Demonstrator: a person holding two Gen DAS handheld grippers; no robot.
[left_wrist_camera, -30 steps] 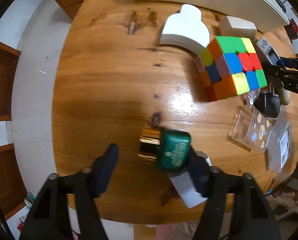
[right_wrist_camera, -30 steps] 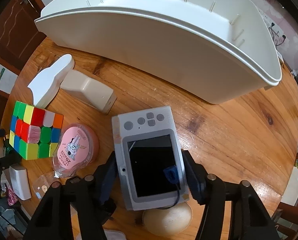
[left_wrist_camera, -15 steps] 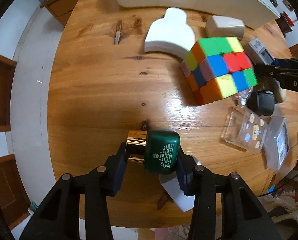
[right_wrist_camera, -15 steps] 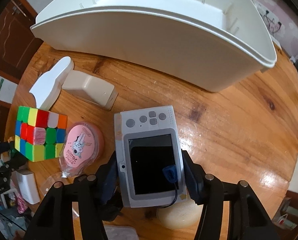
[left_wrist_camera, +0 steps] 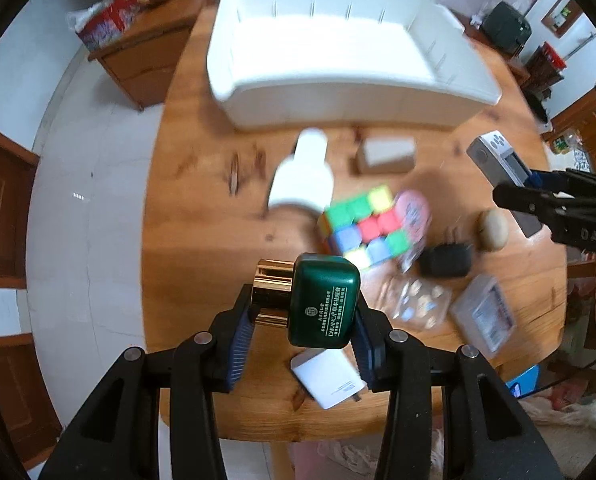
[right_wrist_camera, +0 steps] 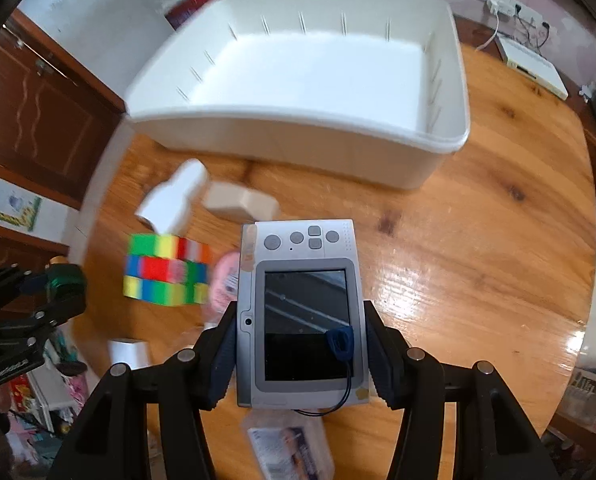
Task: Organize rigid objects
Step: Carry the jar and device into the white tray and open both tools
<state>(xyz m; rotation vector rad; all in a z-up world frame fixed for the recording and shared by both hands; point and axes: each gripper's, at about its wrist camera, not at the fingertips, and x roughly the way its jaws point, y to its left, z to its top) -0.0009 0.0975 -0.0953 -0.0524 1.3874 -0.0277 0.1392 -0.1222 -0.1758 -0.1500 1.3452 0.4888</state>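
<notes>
My left gripper (left_wrist_camera: pixel 304 300) is shut on a dark green bottle (left_wrist_camera: pixel 322 300) with a gold cap, held above the round wooden table (left_wrist_camera: pixel 202 240). The right gripper (right_wrist_camera: pixel 300 316) grips a grey handheld device (right_wrist_camera: pixel 298 256) by its long sides, pads on it and jaws still closing, also off the table. A big white bin (right_wrist_camera: pixel 298 144) stands empty at the far side, its near wall (left_wrist_camera: pixel 338 96) beyond both grippers. The left wrist view shows the right gripper (left_wrist_camera: pixel 514 196) with the device (left_wrist_camera: pixel 494 156) at far right.
Between grippers and bin lie a colour cube (left_wrist_camera: pixel 362 232), a white bottle-shaped piece (left_wrist_camera: pixel 302 176), a beige box (left_wrist_camera: pixel 386 156), a pink round pack (left_wrist_camera: pixel 412 212), a black plug (left_wrist_camera: pixel 446 260), an egg-shaped stone (left_wrist_camera: pixel 494 230), clear packets (left_wrist_camera: pixel 418 304) and a white charger (left_wrist_camera: pixel 330 376).
The left jaws shut on the green bottle and lifted it. The right gripper rose with the device. Both views now look down into the bin.
</notes>
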